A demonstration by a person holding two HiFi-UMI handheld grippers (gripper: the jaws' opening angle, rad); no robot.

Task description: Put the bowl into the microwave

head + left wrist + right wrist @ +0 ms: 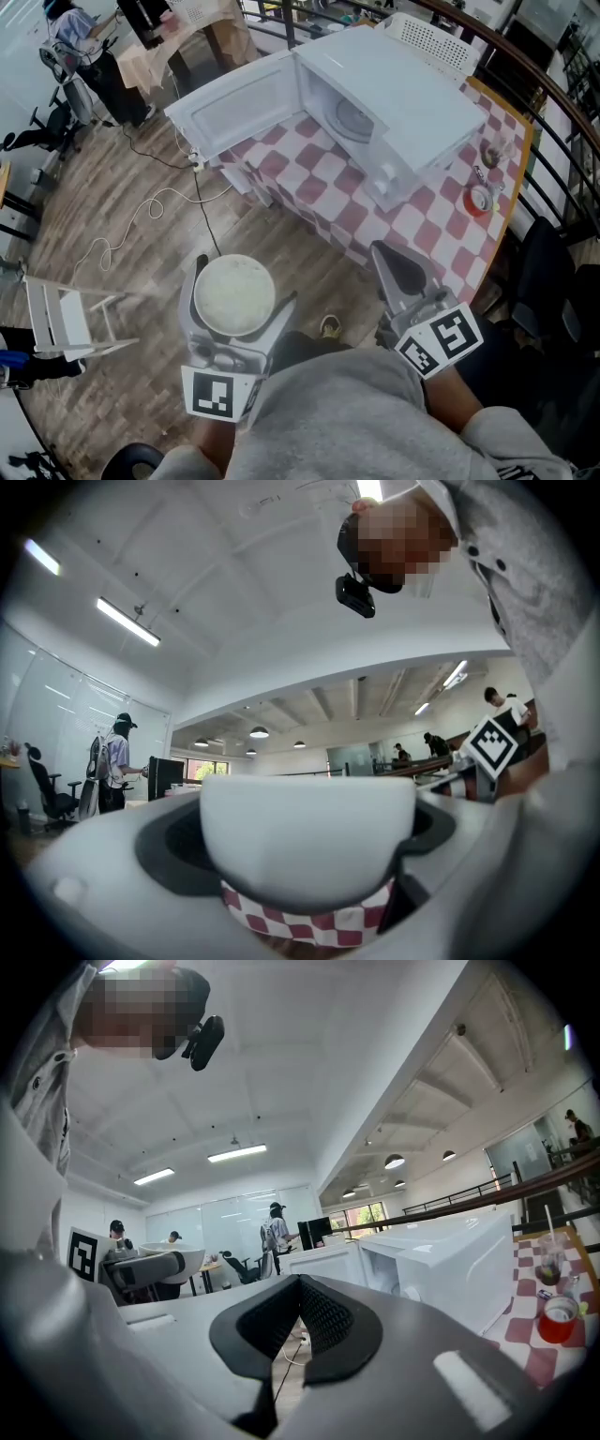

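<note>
**While the microwave is standing open, the bowl is sitting in your left claw**

As you are looking down in the head view, your left gripper (242,289) is clamping the white bowl (231,298) by its sides, near you and over the wooden floor (112,216). The microwave (403,103) is standing far off on the checked table (427,220), its door (239,103) swinging out to the left, well apart from the bowl. Your right gripper (397,265) is hanging to the right of the bowl.

In the left gripper view, the bowl (307,836) is filling the space between the jaws, which are pressing against its two sides.

In the right gripper view, your right gripper (298,1326) is carrying nothing, its black pads (328,1321) drawn together to a thin slit. The bowl (173,1258) is showing at the left, the microwave (459,1269) at the right.
</note>
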